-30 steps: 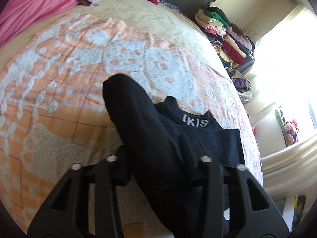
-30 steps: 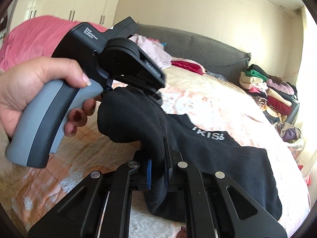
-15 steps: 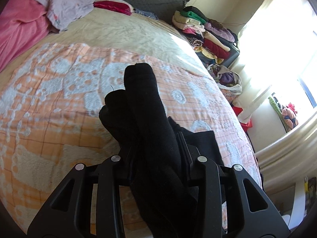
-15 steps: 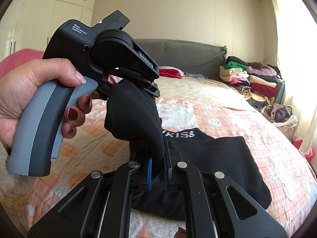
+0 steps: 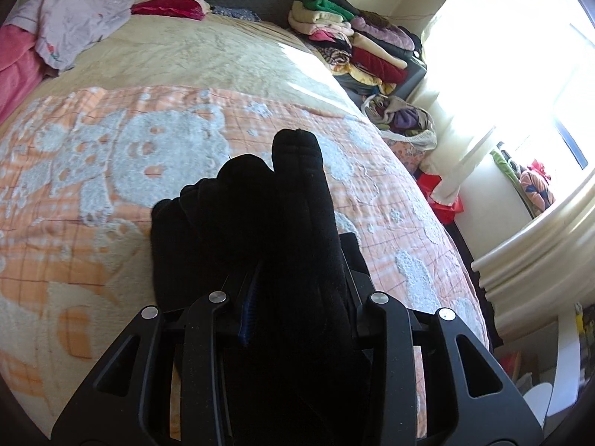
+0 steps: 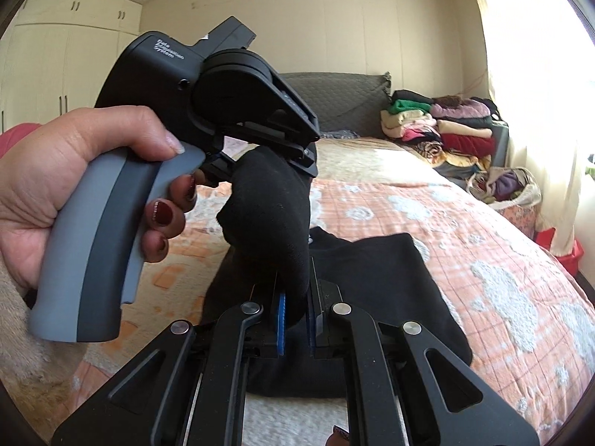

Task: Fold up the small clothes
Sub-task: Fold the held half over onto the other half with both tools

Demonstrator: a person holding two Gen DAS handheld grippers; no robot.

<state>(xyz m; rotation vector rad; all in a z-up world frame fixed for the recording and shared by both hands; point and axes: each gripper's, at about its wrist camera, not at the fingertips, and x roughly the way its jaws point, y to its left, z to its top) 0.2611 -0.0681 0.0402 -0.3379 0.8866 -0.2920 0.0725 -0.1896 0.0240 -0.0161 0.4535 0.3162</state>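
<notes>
A black garment (image 6: 364, 290) lies partly on the orange and white patterned blanket (image 6: 465, 230). Both grippers hold a raised fold of it above the bed. My left gripper (image 5: 297, 282) is shut on the bunched black cloth (image 5: 282, 215), which hides its fingertips. In the right wrist view the left gripper (image 6: 297, 156) is held in a hand and pinches the top of the fold. My right gripper (image 6: 295, 319) is shut on the lower end of the same fold (image 6: 275, 215), between its blue pads (image 6: 280, 319).
A stack of folded clothes (image 5: 357, 48) stands at the bed's far right corner, with a bag of clothes (image 5: 401, 119) below it. A lilac garment (image 5: 70, 26) and pink cloth (image 5: 15, 67) lie at the far left. A grey headboard (image 6: 334, 100) is behind.
Both grippers have lifted the black fold higher and tilted up. The white lettering on the waistband has dropped out of sight behind the fold. Both grips stay shut.
</notes>
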